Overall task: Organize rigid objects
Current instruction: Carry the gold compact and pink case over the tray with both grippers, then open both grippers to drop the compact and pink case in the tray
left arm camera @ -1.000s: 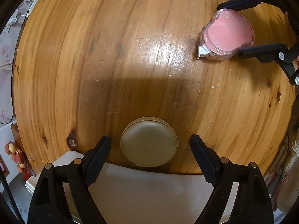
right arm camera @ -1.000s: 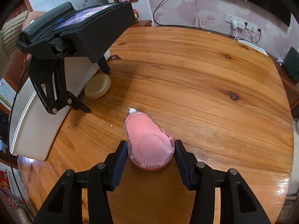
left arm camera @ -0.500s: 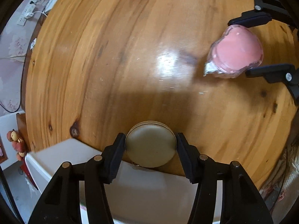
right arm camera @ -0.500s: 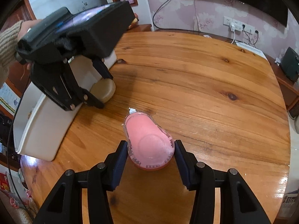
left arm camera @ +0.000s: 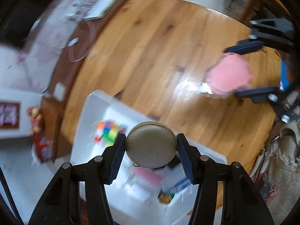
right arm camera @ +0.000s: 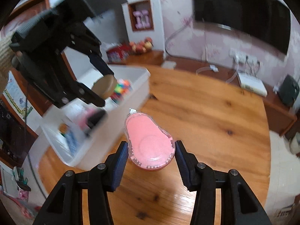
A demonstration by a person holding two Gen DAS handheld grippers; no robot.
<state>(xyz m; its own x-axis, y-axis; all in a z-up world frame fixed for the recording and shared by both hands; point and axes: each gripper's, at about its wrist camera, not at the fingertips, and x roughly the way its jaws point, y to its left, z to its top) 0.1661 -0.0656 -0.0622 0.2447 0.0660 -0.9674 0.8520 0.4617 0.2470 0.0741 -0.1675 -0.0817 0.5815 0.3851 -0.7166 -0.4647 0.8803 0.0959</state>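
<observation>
Both claws are up off the desk (left arm camera: pixel 150 43) now, and your left claw (left arm camera: pixel 151 148), which a moment ago stood wide around the round olive tin (left arm camera: pixel 151 147), has just been closing and now pinches it by the rim, hanging above the white bin (left arm camera: pixel 88 112) where a colourful cube (left arm camera: pixel 109 132) already lies. Your right claw (right arm camera: pixel 151 150) is clamped on the pink tape dispenser (right arm camera: pixel 148 140), held in the air beside the bin. Carry the tin over a bare patch of the bin, lower it, then open; follow with the pink piece separately so the claws don't collide.
</observation>
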